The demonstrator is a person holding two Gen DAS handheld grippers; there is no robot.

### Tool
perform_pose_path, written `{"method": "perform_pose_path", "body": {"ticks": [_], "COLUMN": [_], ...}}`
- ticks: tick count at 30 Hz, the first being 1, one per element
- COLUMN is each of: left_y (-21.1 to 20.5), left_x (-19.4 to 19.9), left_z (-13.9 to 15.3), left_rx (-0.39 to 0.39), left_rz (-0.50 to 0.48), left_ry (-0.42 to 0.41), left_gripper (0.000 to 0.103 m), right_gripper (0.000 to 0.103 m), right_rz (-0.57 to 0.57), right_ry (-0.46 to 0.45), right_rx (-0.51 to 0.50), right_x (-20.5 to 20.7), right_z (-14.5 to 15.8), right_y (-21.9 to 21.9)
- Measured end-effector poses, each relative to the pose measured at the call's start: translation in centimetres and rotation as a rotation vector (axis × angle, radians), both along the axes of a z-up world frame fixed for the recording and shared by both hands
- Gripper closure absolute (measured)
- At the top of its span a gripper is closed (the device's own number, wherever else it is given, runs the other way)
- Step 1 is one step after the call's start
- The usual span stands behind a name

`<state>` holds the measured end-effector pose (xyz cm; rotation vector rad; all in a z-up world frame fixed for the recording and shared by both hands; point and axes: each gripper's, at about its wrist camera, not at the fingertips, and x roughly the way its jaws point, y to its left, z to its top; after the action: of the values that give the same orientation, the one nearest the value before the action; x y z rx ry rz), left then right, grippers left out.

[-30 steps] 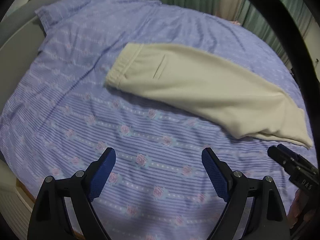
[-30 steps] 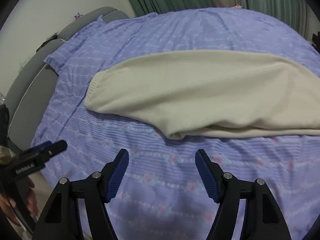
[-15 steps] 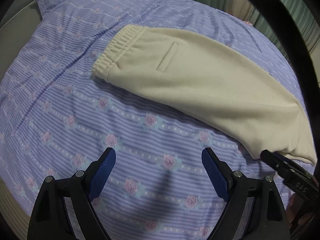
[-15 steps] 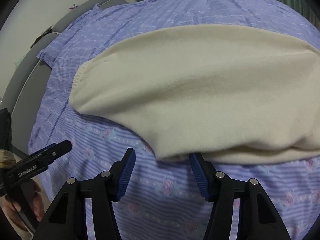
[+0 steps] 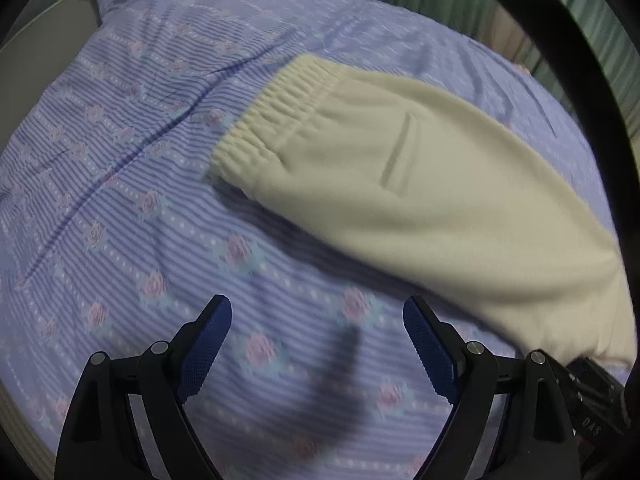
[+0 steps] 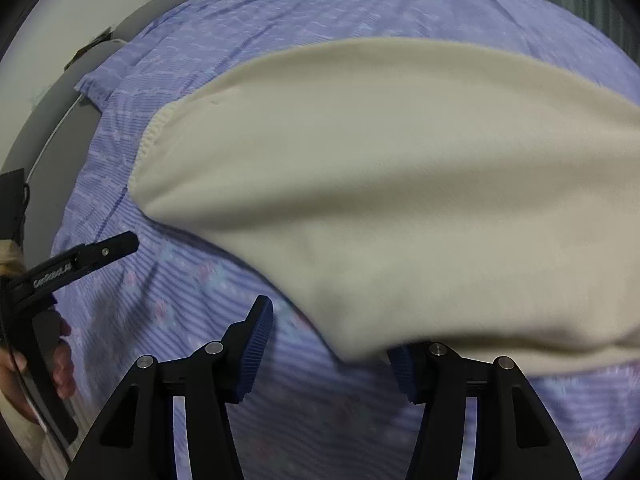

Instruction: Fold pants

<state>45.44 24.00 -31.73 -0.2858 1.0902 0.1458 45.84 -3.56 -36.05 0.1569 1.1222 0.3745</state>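
Jaws of the right gripper (image 6: 328, 344) had just been closing around the cream pants (image 6: 400, 184) hem (bedspread (image 5: 120, 200) beneath); left gripper (image 5: 316, 344) gaped beside them.

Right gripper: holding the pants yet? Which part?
Not yet. The right gripper has just been closing at the near hem edge of the cream pants, which covers its right finger; pads not visibly pressing. Left gripper is open over the bedsheet.

A bed (image 5: 120, 208) carries everything, covered by a lilac striped sheet (image 6: 192, 292) printed with small pink roses. Cream pants (image 5: 420, 200) lie flat on the sheet, folded lengthwise, their elastic waistband (image 5: 276, 116) toward the grey headboard (image 6: 80, 80) and a slit pocket (image 5: 396, 156) facing up.
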Motion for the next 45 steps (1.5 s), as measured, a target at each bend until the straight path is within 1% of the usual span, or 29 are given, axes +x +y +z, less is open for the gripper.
{"method": "perform_pose_path", "body": {"ticks": [2, 3, 5, 7, 9, 11, 12, 15, 16, 17, 18, 19, 21, 23, 24, 26, 28, 30, 32, 34, 35, 37, 38, 39, 40, 41, 42, 44, 45], "left_y": [1.5, 2.3, 4.1, 5.3, 5.4, 4.9, 4.8, 5.5, 5.6, 5.4, 5.5, 5.7, 6.4, 6.8, 6.7, 6.7, 7.3, 7.8, 7.9, 7.9, 7.7, 7.0, 6.6, 6.1, 5.8, 5.5, 5.6, 5.5, 6.1], "left_x": [1.0, 1.7, 2.9, 3.8, 5.1, 6.2, 6.7, 7.9, 8.4, 8.7, 9.0, 9.1, 8.8, 8.3, 8.1, 7.8, 7.8, 8.2, 8.7, 9.1, 9.2, 9.5, 9.6, 9.6, 9.7, 9.7, 9.8, 9.7, 8.4], "left_z": [-0.1, -0.1, -0.3, -0.7, -1.6, -2.7, -3.3, -4.4, -4.4, -4.4, -4.1, -3.9, -3.0, -1.1, -0.2, 1.8, 2.2, 0.8, -1.1, -2.7, -2.9, -2.6, -2.4, -2.2, -2.1, -1.9, -1.7, -0.8, 0.0], "left_rx": [-0.036, -0.066, -0.136, -0.195, -0.218, -0.217, -0.230, -0.331, -0.345, -0.350, -0.352, -0.357, -0.358, -0.362, -0.343, -0.300, -0.296, -0.280, -0.262, -0.245, -0.234, -0.174, -0.147, -0.118, -0.091, -0.065, -0.038, 0.052, 0.074], "left_rz": [0.043, 0.070, 0.139, 0.197, 0.195, 0.166, 0.164, 0.202, 0.219, 0.233, 0.246, 0.244, 0.239, 0.193, 0.168, 0.125, 0.129, 0.147, 0.156, 0.158, 0.151, 0.118, 0.103, 0.085, 0.072, 0.058, 0.055, 0.056, 0.045], "left_ry": [-0.018, -0.032, -0.057, -0.078, -0.076, -0.065, -0.064, -0.080, -0.080, -0.076, -0.073, -0.064, -0.074, -0.113, -0.134, -0.189, -0.211, -0.175, -0.117, -0.081, -0.077, -0.082, -0.082, -0.083, -0.080, -0.073, -0.065, -0.046, -0.050], "left_gripper": [0.015, 0.015, 0.015, 0.015, 0.015, 0.015, 0.015, 0.015, 0.015, 0.023, 0.036, 0.040, 0.071, 0.079, 0.080, 0.080, 0.080, 0.080, 0.080, 0.079, 0.078, 0.077, 0.076, 0.074, 0.072, 0.066, 0.054, 0.040, 0.037], "right_gripper": [0.050, 0.051, 0.051, 0.051, 0.051, 0.051, 0.051, 0.051, 0.051, 0.051, 0.051, 0.051, 0.051, 0.051, 0.051, 0.051, 0.051, 0.051, 0.051, 0.054, 0.059, 0.064, 0.069, 0.071, 0.073, 0.073, 0.073, 0.072, 0.071], "right_rz": [0.010, 0.019, 0.013, -0.001, -0.026, -0.037, -0.039, -0.050, -0.051, -0.050, -0.051, -0.053, -0.062, -0.066, -0.067, -0.068, -0.067, -0.047, -0.012, 0.016, 0.026, 0.048, 0.048, 0.038, 0.029, 0.021, 0.010, -0.001, -0.004], "right_ry": [-0.020, -0.023, -0.011, 0.009, 0.036, 0.027, 0.024, 0.034, 0.036, 0.035, 0.034, 0.033, 0.037, 0.038, 0.030, 0.010, 0.009, 0.020, 0.021, 0.024, 0.019, 0.004, -0.005, -0.013, -0.009, -0.005, -0.002, -0.008, -0.005], "right_rx": [-0.011, -0.012, -0.016, 0.008, 0.021, -0.006, -0.015, -0.029, -0.044, -0.061, -0.076, -0.089, -0.107, -0.111, -0.100, -0.082, -0.066, -0.080, -0.134, -0.160, -0.169, -0.180, -0.174, -0.165, -0.156, -0.148, -0.146, -0.176, -0.189], "right_x": [0.7, 1.0, 1.2, 1.1, 0.9, 0.6, 0.5, 0.5, 0.5, 0.6, 0.6, 0.6, 0.7, 0.7, 0.6, 0.3, 0.0, -0.1, -0.4, -0.4, -0.6, -0.9, -1.0, -1.1, -1.1, -1.2, -1.4, -1.9, -2.2], "right_z": [0.7, 0.9, 0.7, 0.4, 0.1, 0.1, 0.1, -0.3, -0.4, -0.5, -0.5, -0.5, -0.4, 0.3, 0.9, 1.9, 2.4, 2.0, 1.2, 0.4, 0.3, 0.4, 0.6, 0.9, 1.0, 1.1, 1.2, 1.5, 1.7], "right_y": [1.2, 1.6, 1.8, 1.4, 1.3, 1.7, 1.7, 1.9, 2.2, 2.5, 2.7, 2.9, 3.5, 4.1, 4.2, 4.3, 4.4, 5.0, 5.7, 5.8, 5.8, 5.4, 5.1, 4.7, 4.5, 4.3, 4.1, 4.2, 4.1]}}
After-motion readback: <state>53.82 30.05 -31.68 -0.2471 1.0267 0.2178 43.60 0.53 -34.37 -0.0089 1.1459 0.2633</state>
